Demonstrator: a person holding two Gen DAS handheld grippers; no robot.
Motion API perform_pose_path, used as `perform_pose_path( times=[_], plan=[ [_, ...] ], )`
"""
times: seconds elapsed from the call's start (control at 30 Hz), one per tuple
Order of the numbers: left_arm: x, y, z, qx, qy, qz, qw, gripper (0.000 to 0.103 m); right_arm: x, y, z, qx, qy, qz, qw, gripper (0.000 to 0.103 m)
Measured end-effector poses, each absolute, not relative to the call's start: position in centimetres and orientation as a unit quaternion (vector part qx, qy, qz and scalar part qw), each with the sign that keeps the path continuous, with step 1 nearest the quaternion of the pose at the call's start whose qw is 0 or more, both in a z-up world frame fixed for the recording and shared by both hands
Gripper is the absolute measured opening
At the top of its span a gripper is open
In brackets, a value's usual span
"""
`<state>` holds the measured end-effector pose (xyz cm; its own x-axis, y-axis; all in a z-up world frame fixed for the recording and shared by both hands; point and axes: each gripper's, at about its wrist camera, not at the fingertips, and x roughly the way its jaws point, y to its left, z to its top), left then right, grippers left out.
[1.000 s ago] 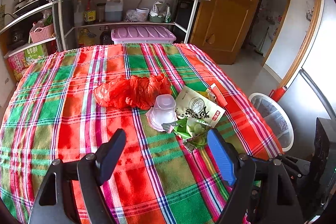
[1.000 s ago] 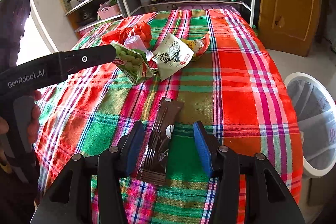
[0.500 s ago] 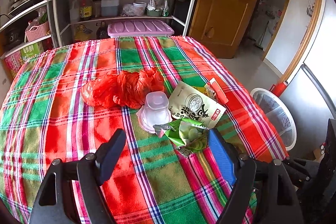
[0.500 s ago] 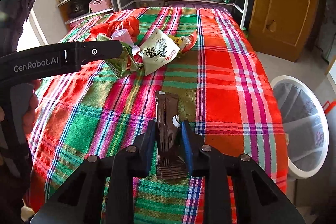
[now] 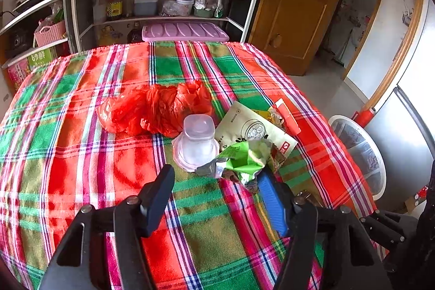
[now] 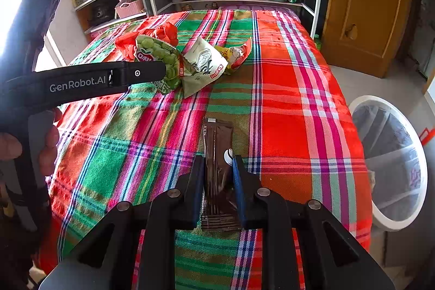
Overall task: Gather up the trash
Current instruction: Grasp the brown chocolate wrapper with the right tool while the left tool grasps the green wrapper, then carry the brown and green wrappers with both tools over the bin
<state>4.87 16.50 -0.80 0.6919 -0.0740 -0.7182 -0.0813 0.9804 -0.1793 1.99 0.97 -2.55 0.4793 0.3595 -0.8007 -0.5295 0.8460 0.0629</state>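
The right hand-held gripper (image 6: 217,170) is clamped on a dark brown wrapper (image 6: 218,143), its two pads pressing the wrapper's long edges while the wrapper lies flat on the plaid-covered bench (image 6: 285,89), near the bench's front edge. The left hand-held gripper (image 5: 214,181) has its jaws closing around a crumpled green snack packet (image 5: 244,156); the packet's edge reaches the blue pad on the right side, while the other pad stands apart from it, so nothing is gripped yet. In the right wrist view a hand (image 6: 32,146) grasps the left tool's handle at the left edge. The rest of the trash sits together near the middle of the bench: a clear plastic cup (image 5: 196,143) standing upside down and touching the green packet, a crumpled red plastic bag (image 5: 152,110) just behind the cup, a pale snack bag (image 5: 244,127) lying beside the cup, and a small red-and-yellow wrapper (image 5: 282,116) at its far edge. A white waste bin (image 6: 391,162) stands on the floor beside the bench.
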Motion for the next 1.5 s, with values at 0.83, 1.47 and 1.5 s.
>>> perform_pose_path(
  times=[0.83,1.47,1.5],
  plan=[
    [6.4,14.7,-1.8,-0.071,0.406,-0.014,0.911,0.043,2.3,0.6,-2.5,-0.089,0.441,0.267,0.852,0.021],
    [5.9,15.0,-1.7,-0.073,0.401,-0.014,0.913,0.026,2.5,0.5,-2.5,-0.093,0.439,0.265,0.853,0.021],
    [5.8,15.0,-1.6,-0.073,0.400,-0.012,0.914,0.026,2.4,0.5,-2.6,-0.094,0.439,0.265,0.853,0.021]
  ],
)
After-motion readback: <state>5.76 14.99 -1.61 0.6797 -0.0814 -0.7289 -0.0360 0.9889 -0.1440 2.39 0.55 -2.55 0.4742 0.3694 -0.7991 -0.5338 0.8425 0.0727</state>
